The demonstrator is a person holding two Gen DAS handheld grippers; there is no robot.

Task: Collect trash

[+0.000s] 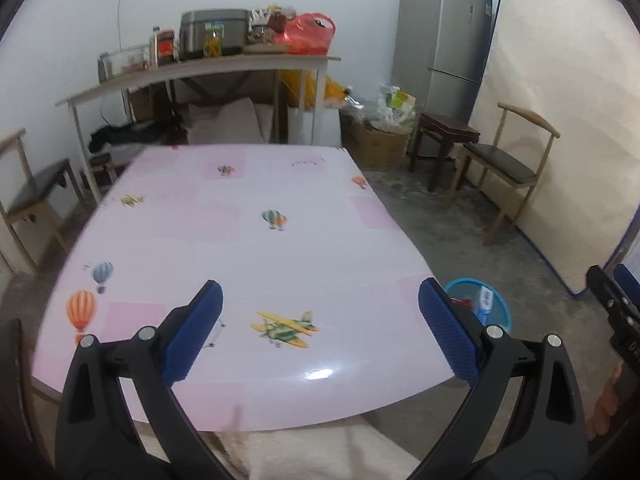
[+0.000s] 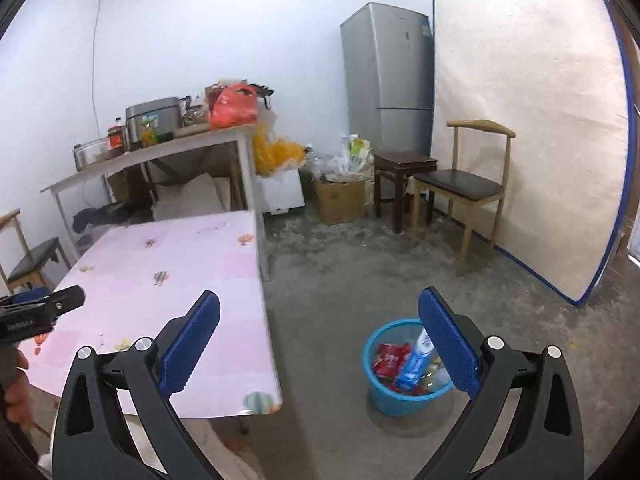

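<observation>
White walls (image 2: pixel 200 20), grey concrete floor (image 2: pixel 360 272), silver fridge (image 2: pixel 388 80), wooden chair (image 2: pixel 460 184).

Bright, slightly blurred, fisheye-warped edges

Both units identical: the left gripper (image 1: pixel 320 328) and right gripper (image 2: pixel 319 332) have black plastic arms. Blue textured pads (image 1: pixel 448 332) line the fingers. Silver pivot screws (image 2: pixel 495 343) sit at the joints.

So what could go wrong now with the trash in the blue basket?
1. The blue basket stands on the floor right beside the corner of the pink table, so a foot or a swinging tool could tip it over.
2. The blue-and-white packet leans up to the rim and might fall out if the basket is bumped.
3. Both tools are open and empty, so they could knock each other.
</observation>
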